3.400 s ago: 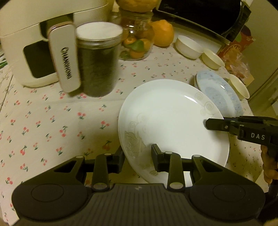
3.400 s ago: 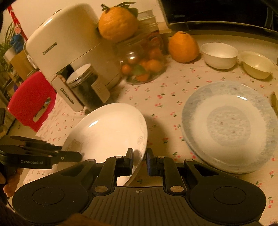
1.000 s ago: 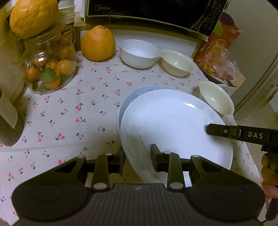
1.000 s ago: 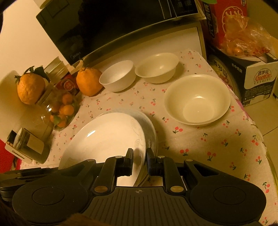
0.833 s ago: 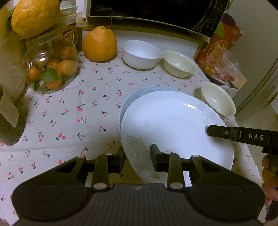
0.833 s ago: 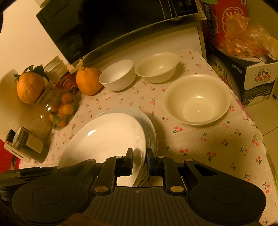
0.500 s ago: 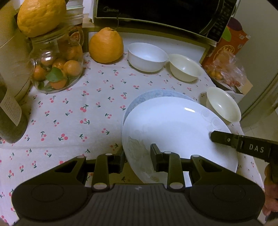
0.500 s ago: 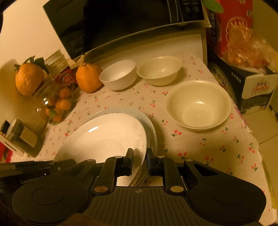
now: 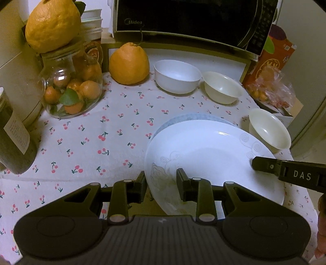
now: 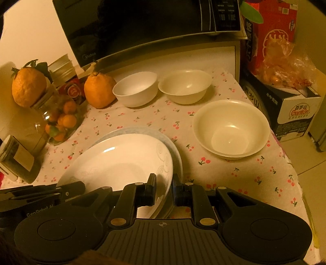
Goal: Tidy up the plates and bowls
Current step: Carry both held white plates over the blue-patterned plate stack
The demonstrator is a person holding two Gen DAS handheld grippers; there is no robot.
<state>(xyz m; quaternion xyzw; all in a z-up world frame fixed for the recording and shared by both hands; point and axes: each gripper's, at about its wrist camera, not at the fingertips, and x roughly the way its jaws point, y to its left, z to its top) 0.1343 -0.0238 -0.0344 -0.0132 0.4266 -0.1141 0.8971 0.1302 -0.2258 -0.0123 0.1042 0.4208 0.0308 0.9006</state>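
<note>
The jaws of the left gripper (image 9: 161, 184) and the right gripper (image 10: 164, 190) were clamped on opposite rims of the white plate (image 9: 205, 155), which was held over the blue plate (image 10: 163, 135) on the desk (image 9: 91, 130). Three bowls (image 10: 230, 128) stood beyond the blue plate.

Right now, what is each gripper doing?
Left gripper: shut on the white plate, near rim.
Right gripper: shut on the same plate's opposite rim.

Two stacked plates, white plate (image 9: 205, 150) over blue-rimmed plate (image 9: 195, 117), three bowls, white bowl (image 9: 176, 76), two cream bowls (image 9: 222, 87) (image 9: 269, 130), two large citrus fruits (image 9: 128, 63) (image 9: 52, 24), one jar of small oranges (image 9: 71, 89), one microwave (image 9: 189, 18)
</note>
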